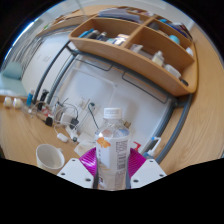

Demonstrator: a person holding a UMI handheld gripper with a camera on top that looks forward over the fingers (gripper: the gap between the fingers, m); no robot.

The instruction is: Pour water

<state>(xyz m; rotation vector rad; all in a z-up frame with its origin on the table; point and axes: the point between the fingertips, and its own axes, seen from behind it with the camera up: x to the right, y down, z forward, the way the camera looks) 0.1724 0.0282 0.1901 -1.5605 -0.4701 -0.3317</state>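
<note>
While you look along the gripper in its own view, its two pink pads press on either side of a clear water bottle, so it is closed on the bottle. That bottle stands upright, long axis vertical, white cap on, above the wooden worktop. Your target is likely the white cup, near and to the left of the bottle, so judge your tilt leftward. A wooden shelf hangs far beyond.

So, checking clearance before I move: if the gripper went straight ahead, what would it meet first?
The water bottle: it already stands between the fingers of the gripper, filling the path.
</note>
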